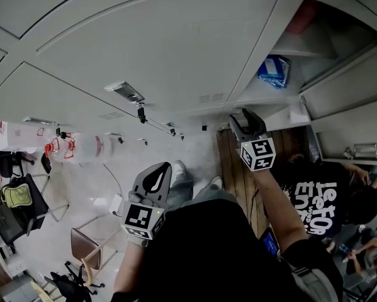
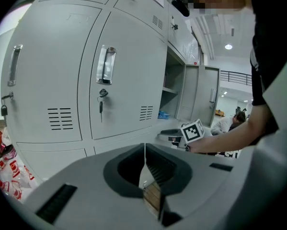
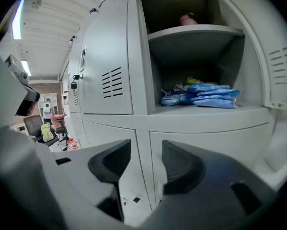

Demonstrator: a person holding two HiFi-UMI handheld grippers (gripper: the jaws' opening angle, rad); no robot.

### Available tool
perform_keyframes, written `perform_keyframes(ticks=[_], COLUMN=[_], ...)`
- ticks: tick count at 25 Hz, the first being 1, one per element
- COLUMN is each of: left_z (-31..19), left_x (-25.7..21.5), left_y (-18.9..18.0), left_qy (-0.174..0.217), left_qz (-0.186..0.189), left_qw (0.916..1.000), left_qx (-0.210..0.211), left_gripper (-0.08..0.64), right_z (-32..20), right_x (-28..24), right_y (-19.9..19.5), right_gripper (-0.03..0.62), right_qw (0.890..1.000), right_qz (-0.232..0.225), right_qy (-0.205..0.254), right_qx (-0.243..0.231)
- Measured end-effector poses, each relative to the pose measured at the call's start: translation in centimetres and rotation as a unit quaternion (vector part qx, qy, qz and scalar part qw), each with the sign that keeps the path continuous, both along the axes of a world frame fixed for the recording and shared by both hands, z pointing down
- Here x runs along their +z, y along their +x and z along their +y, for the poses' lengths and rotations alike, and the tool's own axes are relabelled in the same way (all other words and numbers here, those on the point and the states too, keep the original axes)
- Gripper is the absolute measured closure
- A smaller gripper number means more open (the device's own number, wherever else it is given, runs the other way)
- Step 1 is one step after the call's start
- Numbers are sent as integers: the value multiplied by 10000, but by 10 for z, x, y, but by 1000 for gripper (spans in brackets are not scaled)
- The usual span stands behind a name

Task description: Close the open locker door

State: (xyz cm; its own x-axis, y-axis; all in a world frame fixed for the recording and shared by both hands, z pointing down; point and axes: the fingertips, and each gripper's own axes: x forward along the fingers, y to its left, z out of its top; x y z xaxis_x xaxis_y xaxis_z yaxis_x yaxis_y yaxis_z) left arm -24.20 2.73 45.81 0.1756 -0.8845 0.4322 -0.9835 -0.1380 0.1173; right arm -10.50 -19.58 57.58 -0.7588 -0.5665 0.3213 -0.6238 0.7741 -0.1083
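Closest in, the left gripper (image 2: 144,162) hangs low by the person's hip, jaws pressed together with nothing between them. The right gripper (image 3: 146,162) is up ahead, jaws parted and empty, and it points at the lower cabinet fronts just under the open locker (image 3: 196,61). It touches nothing.

Beyond it, blue packets (image 3: 205,96) lie on the locker's lower shelf, close to the front lip. A pinkish thing (image 3: 187,18) sits on the shelf above. The locker door (image 3: 277,80) stands swung out to the right, vents showing, well off its frame.

Here's the risk. The right gripper faces the compartment, not the door, so it has to swing out behind that panel first. A glancing push on smooth metal could slide off. A hard shove may bounce the door back off the latch. Those packets look near enough to the lip to catch it.

Writing? A seated person's black shirt (image 1: 317,203) carries white block letters, too warped to read. Red print on the far bags (image 1: 81,148) can't be read either.
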Motion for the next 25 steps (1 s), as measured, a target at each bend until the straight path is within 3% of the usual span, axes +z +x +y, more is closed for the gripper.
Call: perform_keyframes(ticks=[3, 6, 13, 25], left_z=[-7, -18, -49, -92], left_x=[2, 3, 2, -21], left_y=[5, 14, 51, 135], left_qy=[-24, -23, 35, 243], left_qz=[119, 210, 436, 766], left_qw=[9998, 9987, 9892, 9495], left_qx=[177, 473, 1401, 3034], left_gripper=[532, 534, 534, 534], right_z=[15, 33, 66, 105], right_x=[-13, -35, -85, -143], right_y=[6, 14, 52, 133], right_gripper=[388, 456, 523, 529], right_qw=[10000, 9996, 9976, 9836], right_qz=[-78, -288, -511, -444], right_qy=[-41, -48, 107, 277], right_qx=[-4, -25, 453, 1724])
